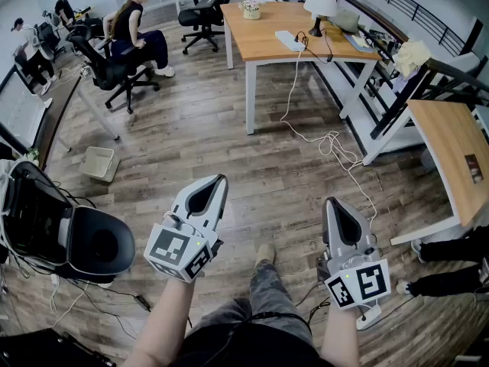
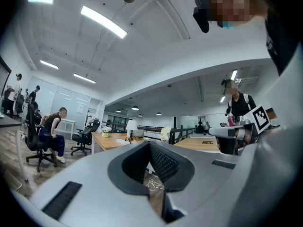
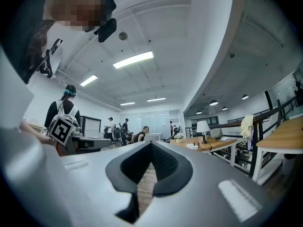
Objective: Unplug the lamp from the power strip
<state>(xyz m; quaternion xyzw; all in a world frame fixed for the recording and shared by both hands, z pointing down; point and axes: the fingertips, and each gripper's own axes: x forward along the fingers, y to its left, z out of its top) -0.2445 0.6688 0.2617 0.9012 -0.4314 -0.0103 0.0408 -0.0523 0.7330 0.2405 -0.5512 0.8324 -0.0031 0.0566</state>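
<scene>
The lamp (image 1: 321, 6), with a white shade on a dark stem, stands on the far wooden desk (image 1: 260, 44). The white power strip (image 1: 289, 40) lies beside it, and a white cable (image 1: 306, 132) drops from it and coils on the floor. The lamp (image 3: 203, 126) shows small and far off in the right gripper view, and again as the lamp (image 2: 131, 125) in the left gripper view. My left gripper (image 1: 221, 179) and right gripper (image 1: 329, 202) are held level over the wood floor, far short of the desk. Both are shut with nothing between the jaws.
Two people sit on office chairs (image 1: 114, 71) at the back left. A second wooden desk (image 1: 451, 151) and black railing (image 1: 428, 14) stand at the right. A small bin (image 1: 99, 163) sits on the floor, and dark equipment (image 1: 76, 239) stands at my left. Someone's shoes (image 1: 420, 249) show at the right edge.
</scene>
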